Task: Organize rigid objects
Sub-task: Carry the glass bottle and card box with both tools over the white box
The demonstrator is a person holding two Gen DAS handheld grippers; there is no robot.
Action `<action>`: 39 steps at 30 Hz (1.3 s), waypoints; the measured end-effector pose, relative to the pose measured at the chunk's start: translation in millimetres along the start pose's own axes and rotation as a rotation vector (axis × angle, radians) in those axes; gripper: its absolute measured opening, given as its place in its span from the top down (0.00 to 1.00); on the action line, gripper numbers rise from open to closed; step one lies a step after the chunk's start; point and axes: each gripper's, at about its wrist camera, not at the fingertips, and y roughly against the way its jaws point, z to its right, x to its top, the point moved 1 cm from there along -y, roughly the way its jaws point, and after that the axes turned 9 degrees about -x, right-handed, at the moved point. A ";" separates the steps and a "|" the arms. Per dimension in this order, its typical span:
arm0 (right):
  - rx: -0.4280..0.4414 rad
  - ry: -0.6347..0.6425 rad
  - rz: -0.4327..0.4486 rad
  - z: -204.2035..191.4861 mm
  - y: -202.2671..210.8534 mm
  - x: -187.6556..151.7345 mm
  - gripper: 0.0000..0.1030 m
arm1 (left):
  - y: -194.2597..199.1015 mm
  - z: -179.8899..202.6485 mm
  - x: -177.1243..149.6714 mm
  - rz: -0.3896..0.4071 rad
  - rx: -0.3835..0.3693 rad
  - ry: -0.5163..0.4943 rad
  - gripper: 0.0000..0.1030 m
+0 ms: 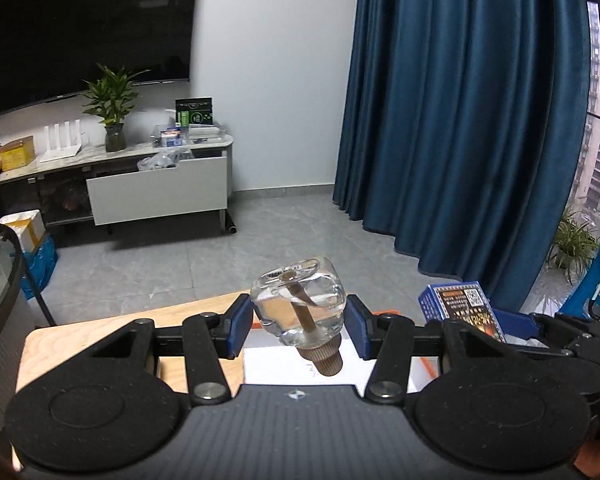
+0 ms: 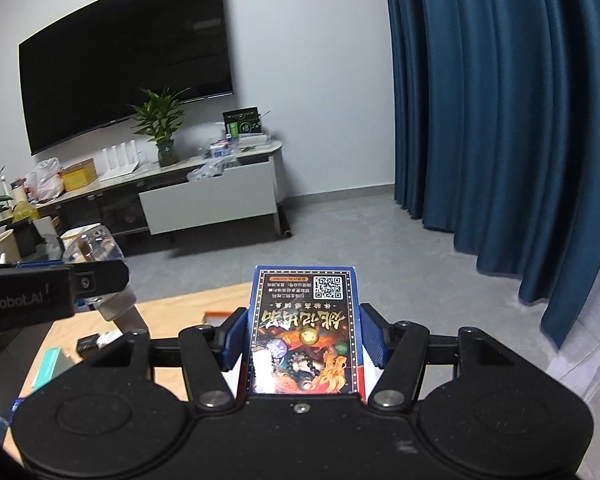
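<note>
Above table point(image 1: 112, 328), left claw point(image 1: 298, 316) grips bottle point(image 1: 300, 304); right claw point(image 2: 300, 334) box point(image 2: 304, 332).

A large black wall-mounted television point(image 2: 124, 60) is fixed to the white wall point(image 2: 308, 80). A low marble-topped cabinet point(image 2: 204, 196) stands below on grey tiled floor point(image 2: 340, 236). Dark blue pleated curtains point(image 2: 500, 100) are drawn.

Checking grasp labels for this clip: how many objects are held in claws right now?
2. Clear glass bottle with brown cap, in the left claw; blue printed card box, in the right claw.
</note>
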 end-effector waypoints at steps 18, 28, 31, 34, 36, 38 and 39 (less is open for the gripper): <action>0.029 0.027 -0.082 4.6 -59.1 0.7 0.31 | -31.8 -13.6 -6.4 -0.101 0.047 0.064 0.51; 0.031 0.037 -0.123 1.2 -75.1 -6.6 0.31 | -42.1 -14.2 -12.1 -0.133 0.052 0.058 0.51; 0.029 0.038 -0.140 0.7 -81.1 -6.8 0.31 | -45.0 -16.1 -15.6 -0.147 0.051 0.073 0.51; 0.029 0.041 -0.149 0.5 -86.2 -5.9 0.31 | -47.4 -18.2 -16.3 -0.157 0.048 0.081 0.51; 0.029 0.044 -0.151 -0.3 -87.7 -6.4 0.31 | -48.1 -18.1 -17.3 -0.160 0.050 0.080 0.51; 0.028 0.045 -0.154 0.0 -89.9 -6.7 0.31 | -48.8 -18.3 -18.4 -0.161 0.052 0.081 0.51; 0.028 0.044 -0.154 -0.6 -89.6 -6.7 0.31 | -49.4 -18.6 -18.4 -0.162 0.052 0.082 0.51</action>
